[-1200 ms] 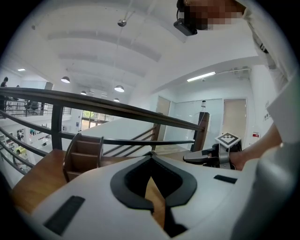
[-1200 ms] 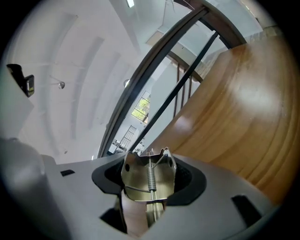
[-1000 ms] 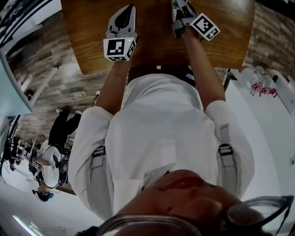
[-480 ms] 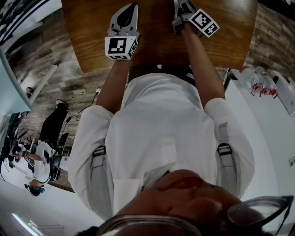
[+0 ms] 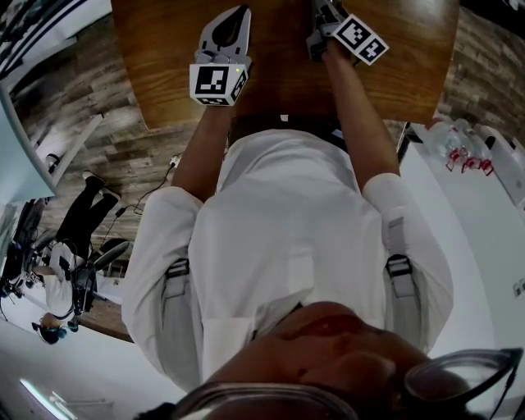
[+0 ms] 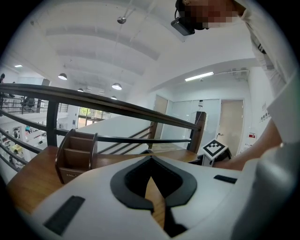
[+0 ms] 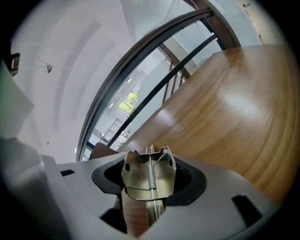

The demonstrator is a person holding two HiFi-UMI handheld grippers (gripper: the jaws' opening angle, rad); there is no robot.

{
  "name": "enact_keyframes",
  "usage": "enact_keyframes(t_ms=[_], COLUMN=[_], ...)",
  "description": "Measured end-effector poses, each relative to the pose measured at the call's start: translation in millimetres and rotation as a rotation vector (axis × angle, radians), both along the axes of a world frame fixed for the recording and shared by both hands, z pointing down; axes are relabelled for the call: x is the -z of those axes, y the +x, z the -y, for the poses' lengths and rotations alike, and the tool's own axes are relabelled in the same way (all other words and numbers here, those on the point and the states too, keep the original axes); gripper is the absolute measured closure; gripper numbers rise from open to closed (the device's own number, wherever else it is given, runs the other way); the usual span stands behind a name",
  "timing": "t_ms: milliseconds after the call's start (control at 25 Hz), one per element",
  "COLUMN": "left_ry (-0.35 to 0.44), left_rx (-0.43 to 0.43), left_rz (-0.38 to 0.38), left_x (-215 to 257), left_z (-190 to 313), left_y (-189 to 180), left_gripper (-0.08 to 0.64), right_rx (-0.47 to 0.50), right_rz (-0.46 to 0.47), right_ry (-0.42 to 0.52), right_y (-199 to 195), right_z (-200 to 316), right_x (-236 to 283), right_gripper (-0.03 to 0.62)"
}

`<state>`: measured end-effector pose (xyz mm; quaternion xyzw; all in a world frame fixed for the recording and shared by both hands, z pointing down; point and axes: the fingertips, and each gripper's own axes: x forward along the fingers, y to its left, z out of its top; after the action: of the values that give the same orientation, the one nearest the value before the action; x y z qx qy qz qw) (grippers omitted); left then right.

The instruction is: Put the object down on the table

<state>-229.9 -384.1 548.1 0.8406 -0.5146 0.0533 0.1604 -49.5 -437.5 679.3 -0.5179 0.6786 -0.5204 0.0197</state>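
Note:
My right gripper (image 7: pixel 149 190) is shut on a small metal spring clip (image 7: pixel 148 171), which stands upright between the jaws above the wooden table (image 7: pixel 225 117). In the head view the right gripper (image 5: pixel 326 16) sits at the table's far part, its tips cut off by the frame edge, and the clip is hidden there. Beside it, the left gripper (image 5: pixel 230 25) hovers over the table (image 5: pixel 156 74). In its own view the left gripper (image 6: pixel 151 180) is shut with nothing between the jaws. The right gripper's marker cube (image 6: pixel 214 149) shows to its right.
A brown wooden desk organizer (image 6: pixel 75 154) stands on the table at the left. A dark railing (image 6: pixel 117 105) runs behind the table. A white counter with bottles (image 5: pixel 463 148) lies at the right. People (image 5: pixel 74 246) move on a lower floor at the left.
Both grippers have crept slightly forward over the table. The clip stays held in the right gripper. People on the lower floor have shifted.

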Motion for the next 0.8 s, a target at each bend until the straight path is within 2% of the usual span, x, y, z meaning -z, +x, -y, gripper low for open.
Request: enact_keyframes(t_ms=[520,800], left_ry=[-0.008,-0.013], left_rx=[-0.032,-0.048], left_rz=[0.005,-0.005], left_x=[-1.3,-5.1], left_z=[1.6,1.6], left_y=[9.8,13.0], left_gripper=[0.546,0.546], right_rx=[0.074,0.129], right_rz=[-0.120,-0.247], right_ry=[-0.034,-0.032], right_y=[3.8,7.5], right_z=[0.9,0.5], right_x=[-3.0,-5.9], right_gripper=[0.360,0.353])
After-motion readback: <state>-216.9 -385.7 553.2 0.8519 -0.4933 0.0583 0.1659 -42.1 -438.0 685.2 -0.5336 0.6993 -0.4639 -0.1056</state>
